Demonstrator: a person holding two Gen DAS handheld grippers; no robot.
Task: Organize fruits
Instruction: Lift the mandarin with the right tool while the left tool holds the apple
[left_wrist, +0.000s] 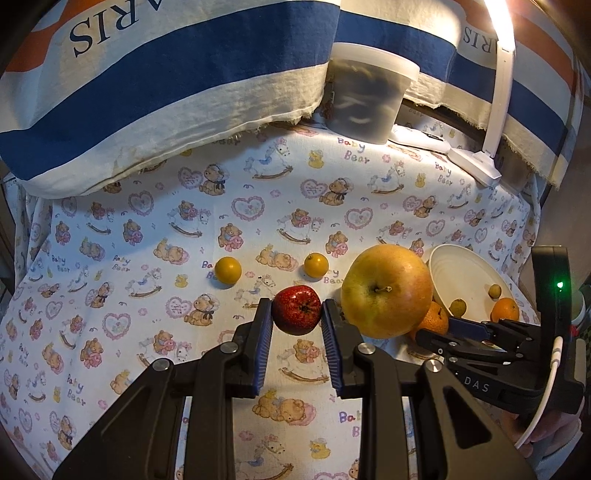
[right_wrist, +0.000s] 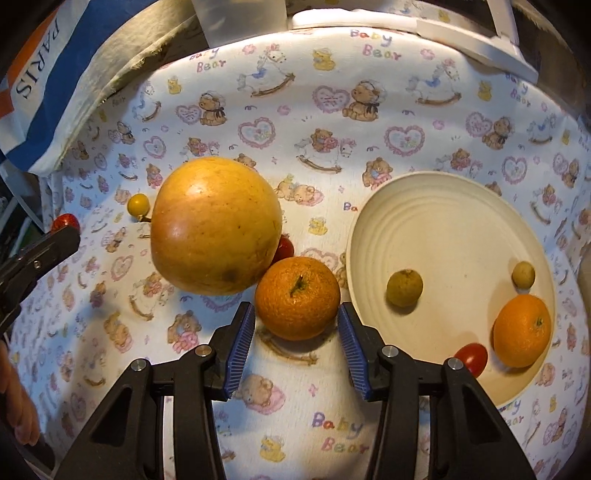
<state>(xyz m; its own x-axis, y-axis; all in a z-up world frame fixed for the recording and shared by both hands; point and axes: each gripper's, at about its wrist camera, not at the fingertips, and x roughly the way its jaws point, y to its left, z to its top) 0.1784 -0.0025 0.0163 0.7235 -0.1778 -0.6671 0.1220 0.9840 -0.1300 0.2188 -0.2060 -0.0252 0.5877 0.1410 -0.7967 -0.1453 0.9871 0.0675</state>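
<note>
My left gripper (left_wrist: 297, 309) has its pads on both sides of a small red fruit (left_wrist: 296, 309) and looks shut on it, low over the cloth. My right gripper (right_wrist: 296, 319) is open around an orange (right_wrist: 297, 297) on the cloth; both pads stand at its sides with slight gaps. A big yellow apple (right_wrist: 216, 225) sits just left of the orange and also shows in the left wrist view (left_wrist: 386, 291). The cream plate (right_wrist: 458, 206) on the right holds an orange (right_wrist: 521, 330), two small greenish fruits (right_wrist: 404, 288) and a cherry tomato (right_wrist: 471, 358).
Two small yellow fruits (left_wrist: 228, 270) (left_wrist: 316, 264) lie on the bear-print cloth beyond the left gripper. Another red fruit (right_wrist: 283, 248) hides behind the apple. A striped bag (left_wrist: 147, 92), a plastic tub (left_wrist: 369, 96) and a white lamp (left_wrist: 491, 122) stand at the back.
</note>
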